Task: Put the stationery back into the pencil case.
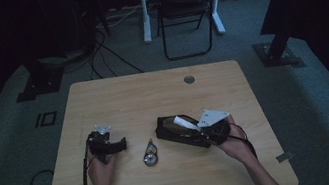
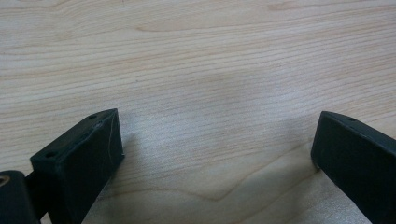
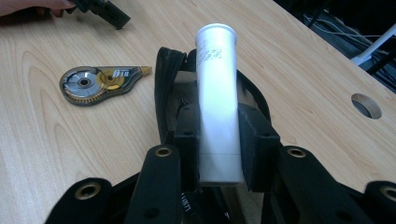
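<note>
A white tube sits clamped between the two black jaws of my right gripper, held over the open mouth of a black pouch. From above, the white tube and the right gripper lie over the black pouch at the table's centre right. A correction-tape roller lies left of the pouch, and the high view shows this roller near the table's middle. My left gripper stands open over bare wood, and from above the left gripper rests at the left.
The light wooden table has a round cable hole at its far side. Beyond the table stand a folding chair and cables on the carpet. A hand and the left gripper appear at the top left of the right gripper view.
</note>
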